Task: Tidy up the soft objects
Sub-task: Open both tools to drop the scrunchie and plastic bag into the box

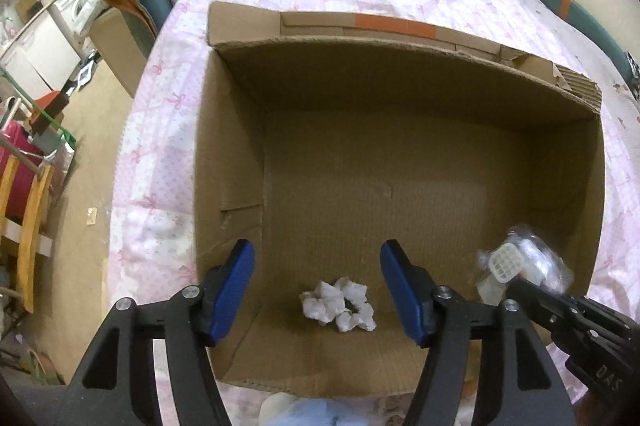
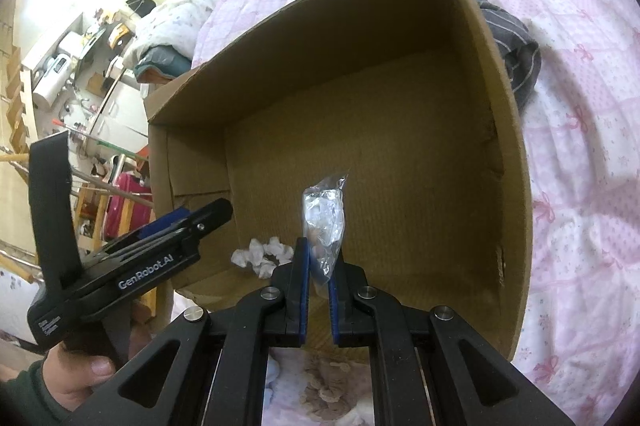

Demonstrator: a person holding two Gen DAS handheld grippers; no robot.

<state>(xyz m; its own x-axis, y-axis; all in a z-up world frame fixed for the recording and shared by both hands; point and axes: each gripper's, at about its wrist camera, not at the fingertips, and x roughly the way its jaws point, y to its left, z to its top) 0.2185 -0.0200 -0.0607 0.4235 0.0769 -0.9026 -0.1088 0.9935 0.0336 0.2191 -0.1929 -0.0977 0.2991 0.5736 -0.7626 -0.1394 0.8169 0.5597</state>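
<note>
An open cardboard box (image 1: 400, 98) stands on a pink bedspread. A white fluffy scrunchie (image 1: 339, 305) lies on the box floor near the front wall; it also shows in the right wrist view (image 2: 262, 256). My left gripper (image 1: 317, 286) is open and empty, hovering over the box just above the scrunchie. My right gripper (image 2: 320, 262) is shut on a clear plastic bag (image 2: 325, 222) with white soft items inside, held over the box interior. The bag shows in the left wrist view (image 1: 520, 266) at the right of the box.
The pink bedspread (image 2: 580, 130) surrounds the box (image 2: 360, 130). A grey striped cloth (image 2: 516, 54) lies beyond the box's right wall. Soft items, light blue (image 1: 304, 412) and brownish (image 2: 326, 382), lie on the bed before the box. Furniture and clutter stand left of the bed.
</note>
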